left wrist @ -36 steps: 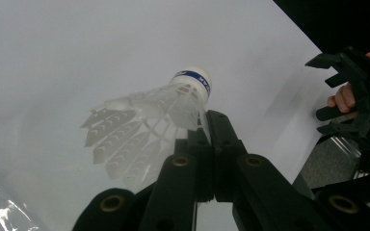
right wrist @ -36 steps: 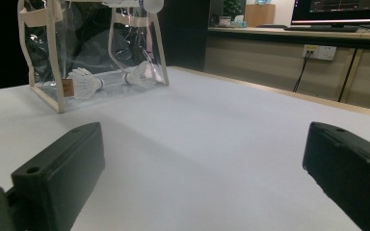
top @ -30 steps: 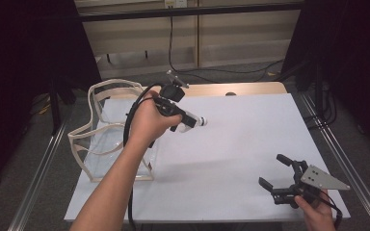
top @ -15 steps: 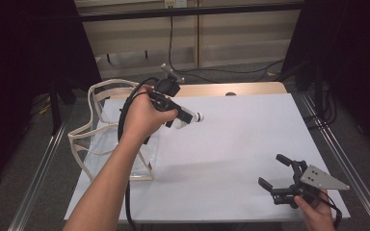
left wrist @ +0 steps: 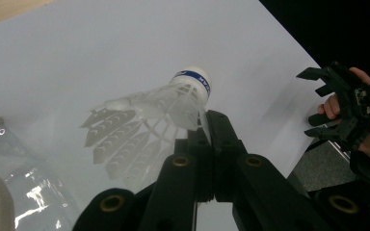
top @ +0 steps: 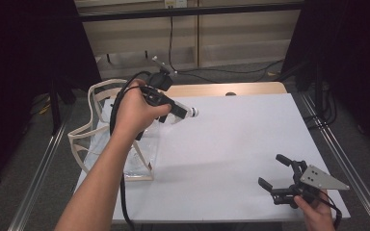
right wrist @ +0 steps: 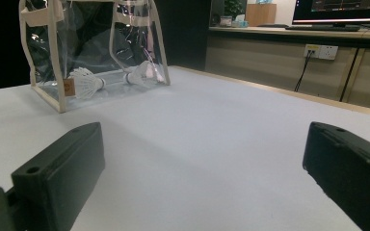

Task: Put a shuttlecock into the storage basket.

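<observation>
Two shuttlecocks [right wrist: 87, 83] already lie inside the clear bag [right wrist: 58, 57] at the table's left edge, while a third shuttlecock [left wrist: 159, 110] is pinched by its skirt in the closed jaws of the left gripper [top: 180, 111], held above the white table [top: 231, 144] just beside the bag. It likely goes in next, though the bag's mouth is hard to make out. The right gripper [top: 282, 175] waits near the front right corner, jaws wide and empty.
</observation>
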{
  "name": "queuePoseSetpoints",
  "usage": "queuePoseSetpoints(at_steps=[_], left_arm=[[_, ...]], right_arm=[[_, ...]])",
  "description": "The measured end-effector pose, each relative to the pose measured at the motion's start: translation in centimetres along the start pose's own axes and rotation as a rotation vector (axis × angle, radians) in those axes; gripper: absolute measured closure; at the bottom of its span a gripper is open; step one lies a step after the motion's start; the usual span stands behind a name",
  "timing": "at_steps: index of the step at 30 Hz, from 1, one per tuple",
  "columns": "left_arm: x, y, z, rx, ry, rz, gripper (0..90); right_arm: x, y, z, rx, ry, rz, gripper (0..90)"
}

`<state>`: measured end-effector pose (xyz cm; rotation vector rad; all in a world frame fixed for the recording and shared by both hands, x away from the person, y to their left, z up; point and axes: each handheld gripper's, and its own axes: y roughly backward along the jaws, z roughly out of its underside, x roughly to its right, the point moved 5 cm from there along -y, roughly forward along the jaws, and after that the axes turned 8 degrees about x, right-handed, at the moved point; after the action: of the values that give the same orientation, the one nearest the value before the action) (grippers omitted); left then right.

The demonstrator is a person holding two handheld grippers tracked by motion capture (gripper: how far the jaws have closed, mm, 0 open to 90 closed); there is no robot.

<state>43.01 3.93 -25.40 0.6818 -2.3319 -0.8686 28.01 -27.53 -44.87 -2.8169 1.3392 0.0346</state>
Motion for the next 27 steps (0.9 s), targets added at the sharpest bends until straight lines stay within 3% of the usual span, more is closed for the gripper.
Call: queuePoseSetpoints(at_steps=[27], left_arm=[[-1.3, 3.0, -0.1, -0.007, 0.022, -0.040, 89.4]], right_arm=[[0.0, 0.0, 0.0, 0.001, -0.002, -0.001, 0.7]])
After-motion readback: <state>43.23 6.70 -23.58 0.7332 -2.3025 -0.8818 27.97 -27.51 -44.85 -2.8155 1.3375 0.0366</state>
